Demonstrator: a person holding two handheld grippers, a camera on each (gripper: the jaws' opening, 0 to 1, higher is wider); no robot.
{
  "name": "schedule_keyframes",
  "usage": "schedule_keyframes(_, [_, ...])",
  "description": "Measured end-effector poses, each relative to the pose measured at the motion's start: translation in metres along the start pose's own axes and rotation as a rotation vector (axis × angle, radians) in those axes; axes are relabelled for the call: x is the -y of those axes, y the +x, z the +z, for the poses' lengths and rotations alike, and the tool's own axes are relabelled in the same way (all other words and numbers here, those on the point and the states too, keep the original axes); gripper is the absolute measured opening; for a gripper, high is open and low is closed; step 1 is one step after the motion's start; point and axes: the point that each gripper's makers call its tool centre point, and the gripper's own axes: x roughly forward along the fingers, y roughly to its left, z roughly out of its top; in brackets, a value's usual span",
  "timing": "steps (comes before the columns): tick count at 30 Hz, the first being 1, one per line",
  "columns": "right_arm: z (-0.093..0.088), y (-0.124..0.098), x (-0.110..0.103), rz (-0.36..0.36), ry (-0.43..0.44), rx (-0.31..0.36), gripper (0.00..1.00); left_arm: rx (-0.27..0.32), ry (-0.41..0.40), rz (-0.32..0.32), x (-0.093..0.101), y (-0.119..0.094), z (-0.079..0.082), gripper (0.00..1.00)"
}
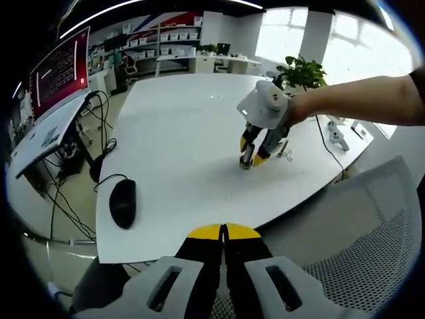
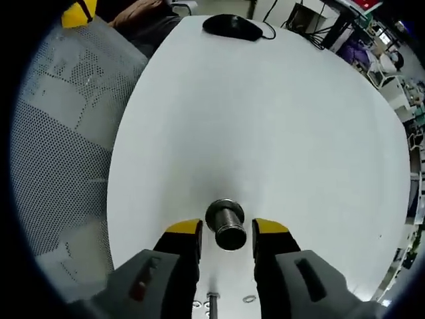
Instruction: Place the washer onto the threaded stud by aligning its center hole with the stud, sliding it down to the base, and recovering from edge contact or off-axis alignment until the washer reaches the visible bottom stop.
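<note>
Washer (image 2: 249, 299): small ring lying flat on the white table (image 2: 279, 119), near the lower edge of the right gripper view, behind the right gripper (image 2: 226, 229); not yet picked up, not on any stud. Possibly a second ring further left, too small to confirm.

Metal cylinder (image 2: 226, 224): upright on the table between the spread jaws of the right gripper, narrow gaps apparently on both sides, nothing pinched. Thin rod (image 2: 211, 304) just beside the washer, cut off by the frame. Unclear which of the two serves as the threaded stud; threads and bottom stop not resolvable.

Left gripper (image 1: 224, 232): jaws pressed together, empty, held back over the near table edge, well apart from the work. In its view, right gripper (image 1: 254, 158) tip-down on the table.

For the step in hand, judged: pinch the washer by its rim, keep it level, centre the hole over the stud before lowering; on edge contact, lift slightly and re-centre rather than push.

Computer mouse (image 1: 123, 203) far left, clear of the work.
</note>
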Motion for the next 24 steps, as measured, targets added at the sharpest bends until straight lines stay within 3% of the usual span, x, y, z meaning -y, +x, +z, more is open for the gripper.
schedule_keyframes(6, [0.002,-0.026,0.003,-0.057,0.039,0.058,0.35,0.008,0.004,-0.004,0.000,0.000,0.001,0.00])
schedule_keyframes(10, [-0.003,-0.056,0.001,-0.097,0.058,0.102,0.34,0.010,0.009,-0.009,0.002,0.001,0.002,0.00])
schedule_keyframes(18, [-0.009,-0.125,-0.005,-0.140,0.301,0.315,0.35,0.011,0.031,-0.030,0.006,0.000,0.002,0.00])
schedule_keyframes(24, [-0.016,-0.169,-0.019,-0.207,0.360,0.398,0.38,0.014,0.036,-0.043,0.008,0.000,0.002,0.00])
